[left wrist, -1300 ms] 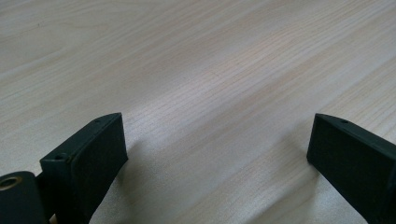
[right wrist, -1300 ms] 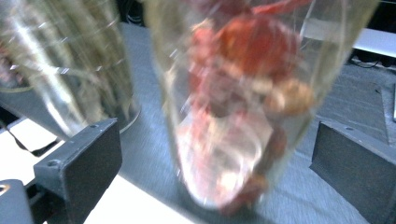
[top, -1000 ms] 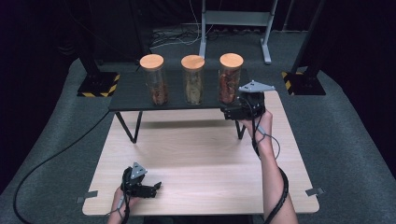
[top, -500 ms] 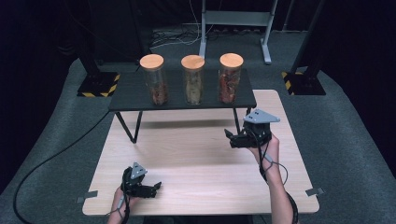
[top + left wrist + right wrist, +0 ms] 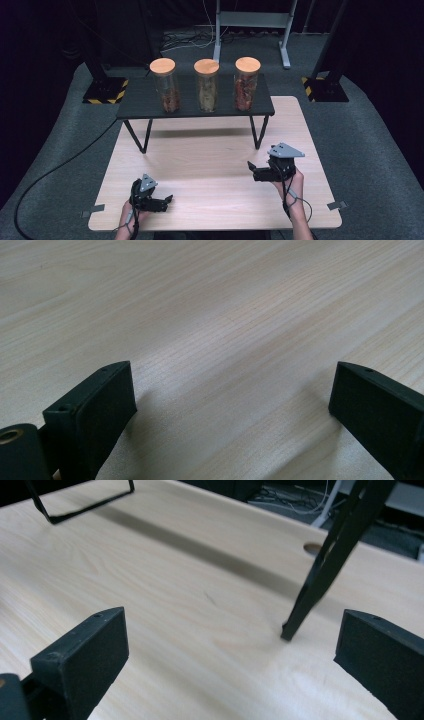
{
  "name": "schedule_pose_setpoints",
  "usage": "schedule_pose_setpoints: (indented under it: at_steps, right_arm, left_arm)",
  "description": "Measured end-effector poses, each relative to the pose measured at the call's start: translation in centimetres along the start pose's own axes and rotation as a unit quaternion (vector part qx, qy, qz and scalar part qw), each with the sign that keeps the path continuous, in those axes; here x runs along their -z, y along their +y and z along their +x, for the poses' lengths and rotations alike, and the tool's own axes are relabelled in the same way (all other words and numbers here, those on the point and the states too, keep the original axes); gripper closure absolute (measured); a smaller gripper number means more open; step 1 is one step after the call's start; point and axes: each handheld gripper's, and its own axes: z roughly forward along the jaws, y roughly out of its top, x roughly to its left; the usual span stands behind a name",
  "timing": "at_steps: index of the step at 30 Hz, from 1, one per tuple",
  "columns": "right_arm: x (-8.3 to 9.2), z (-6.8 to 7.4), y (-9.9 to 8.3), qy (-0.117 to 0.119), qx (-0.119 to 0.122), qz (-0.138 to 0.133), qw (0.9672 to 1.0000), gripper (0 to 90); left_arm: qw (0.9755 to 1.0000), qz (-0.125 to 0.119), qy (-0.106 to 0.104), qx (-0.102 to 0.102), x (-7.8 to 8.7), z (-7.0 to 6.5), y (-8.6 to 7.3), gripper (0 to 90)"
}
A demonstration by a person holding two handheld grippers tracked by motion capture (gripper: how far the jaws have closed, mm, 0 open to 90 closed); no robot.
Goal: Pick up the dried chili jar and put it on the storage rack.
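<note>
Three glass jars with orange lids stand in a row on a black shelf [image 5: 140,102]: a left jar [image 5: 164,85], a middle jar [image 5: 206,85] and a right jar [image 5: 247,83]. My left gripper [image 5: 167,201] rests low at the table's near left, open, with bare wood between its jaws [image 5: 232,405]. My right gripper [image 5: 252,170] hovers over the table's right side, in front of the shelf, pointing left. It is open and holds nothing [image 5: 230,655].
The light wooden table [image 5: 210,155] has free room in its middle. The shelf's thin black legs [image 5: 325,570] rise just ahead of my right gripper. Black stands with yellow-striped bases [image 5: 106,91] sit on the grey floor behind, and a cable runs off at the left.
My right gripper has come down from the right jar on the shelf toward me, to just above the table. My left gripper has stayed put.
</note>
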Motion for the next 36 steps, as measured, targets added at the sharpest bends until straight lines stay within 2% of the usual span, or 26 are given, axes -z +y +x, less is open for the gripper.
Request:
schedule_pose_setpoints:
  at_steps: [10,16,26,28,36]
  right_arm:
    - [-1.2,0.5,-6.1,0.013,-0.045,0.033,0.9984,0.0]
    - [-1.6,0.4,-8.5,0.012,-0.067,0.046,0.9966,0.0]
    - [-1.5,-0.1,-10.5,0.009,-0.087,0.063,0.9942,0.0]
    - [-1.3,-0.1,-10.6,0.007,-0.088,0.050,0.9948,0.0]
    - [-1.4,-0.5,-10.7,0.014,-0.097,0.054,0.9938,0.0]
  left_arm:
    - [1.0000,0.000,0.000,0.000,0.0,0.0,0.0,3.7]
    - [1.0000,0.000,0.000,0.001,0.0,0.0,0.0,3.7]
    - [1.0000,0.000,0.000,0.001,0.0,0.0,0.0,3.7]
    - [1.0000,0.000,0.000,0.001,0.0,0.0,0.0,3.7]
    - [1.0000,0.000,0.000,0.001,0.0,0.0,0.0,3.7]
